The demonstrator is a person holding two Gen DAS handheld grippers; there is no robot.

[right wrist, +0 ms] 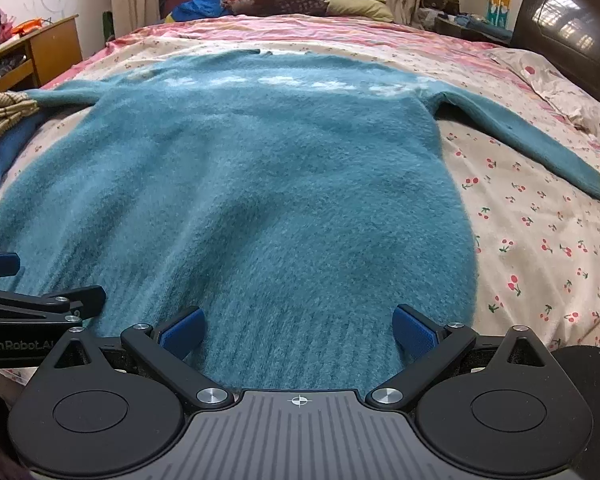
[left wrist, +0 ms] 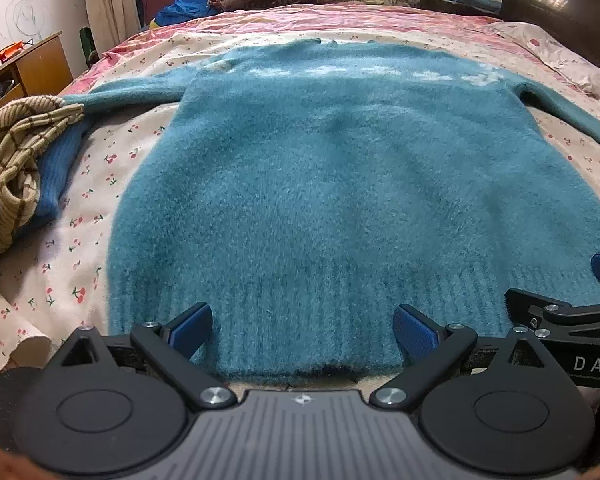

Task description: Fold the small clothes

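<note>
Teal fuzzy sweater [left wrist: 340,184] lies flat on the bed [left wrist: 100,168], front up, hem nearest the cams, collar at the far end. Both sleeves are out to the sides; the left one runs under/against a striped tan knit [left wrist: 16,168], the right sleeve [right wrist: 540,148] lies free on the sheet.

Left gripper [left wrist: 302,334] and right gripper [right wrist: 298,332] both sit low over the ribbed hem, side by side, fingers spread wide w/ nothing pinched. Hem fabric shows betw. the blue pads, but no pad is pressing on it.

Step in hand, as I read it: take the hem for the first fold. To do it well:
- Set each gripper nearer its own hem corner, not mid-hem, so the edge lifts straight.
- Dip pads enough to catch both layers; the fuzzy knit prob. slips if only fluff is nipped.
- Close both together, lift evenly.
- Mind the left sleeve: it may drag the tan knit along.
</note>
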